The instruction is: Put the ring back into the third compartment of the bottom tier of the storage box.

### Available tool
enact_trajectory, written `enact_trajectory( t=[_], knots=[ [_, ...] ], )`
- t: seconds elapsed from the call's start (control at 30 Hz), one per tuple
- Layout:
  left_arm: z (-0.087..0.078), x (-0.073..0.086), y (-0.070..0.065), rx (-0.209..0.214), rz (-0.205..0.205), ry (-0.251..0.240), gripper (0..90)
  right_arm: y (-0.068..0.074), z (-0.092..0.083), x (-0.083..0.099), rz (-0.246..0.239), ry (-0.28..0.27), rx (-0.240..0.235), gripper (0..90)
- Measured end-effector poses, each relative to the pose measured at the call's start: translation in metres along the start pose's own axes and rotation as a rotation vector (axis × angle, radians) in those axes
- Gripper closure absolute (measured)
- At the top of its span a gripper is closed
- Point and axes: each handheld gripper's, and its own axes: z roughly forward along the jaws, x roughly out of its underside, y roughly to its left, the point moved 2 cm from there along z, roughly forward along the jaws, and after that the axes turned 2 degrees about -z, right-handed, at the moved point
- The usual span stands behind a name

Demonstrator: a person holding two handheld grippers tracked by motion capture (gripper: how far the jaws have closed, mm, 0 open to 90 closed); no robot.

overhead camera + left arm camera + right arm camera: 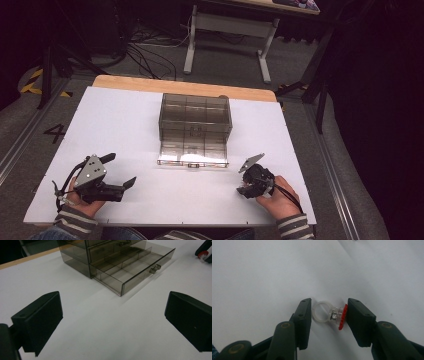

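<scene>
Grey floor [345,150] surrounds the work area, with dark cables and the white legs of a desk [227,30] beyond; nearer stands a table [120,125] topped by a white board, its wooden edge showing at the far side. On the board's middle sits a smoke-tinted plastic drawer box [195,117]; its bottom drawer [192,152] is pulled out toward the person, showing empty compartments.

At the near left, the left gripper [122,172] rests low over the board, its jaws spread wide with only bare white surface between them; in the left gripper view the drawer lies ahead and apart.

At the near right, the right gripper [243,190] points down at the board, just off the drawer's right front corner. Between its jaws lies a small toy ring [329,314]: a clear plastic band with a red, ridged disc on top. In the right gripper view its long axis runs straight across from jaw to jaw; the band points toward the left pad [303,320] and the red disc toward the right pad [359,320]. The jaws are partly closed around it; the red disc looks to be touching the right pad, while a thin gap remains beside the band, so the ring is bracketed but not clamped.
</scene>
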Motion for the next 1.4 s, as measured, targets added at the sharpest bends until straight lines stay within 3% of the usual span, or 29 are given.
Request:
enact_trajectory(
  t=[0.4,0.63,1.2,1.4],
  knots=[
    [0.000,0.000,0.000,-0.002,0.003,-0.001,2.3,0.001,-0.001,0.000,-0.007,-0.004,0.011,58.1],
    [0.000,0.000,0.000,-0.002,0.003,-0.001,2.3,0.000,-0.011,-0.001,0.003,-0.073,0.022,58.1],
    [0.000,0.000,0.000,-0.002,0.003,-0.001,2.3,0.000,-0.017,-0.002,-0.008,-0.099,0.053,58.1],
    [0.000,0.000,0.000,-0.002,0.003,0.000,2.3,0.000,-0.022,-0.003,-0.013,-0.136,0.085,58.1]
  ],
)
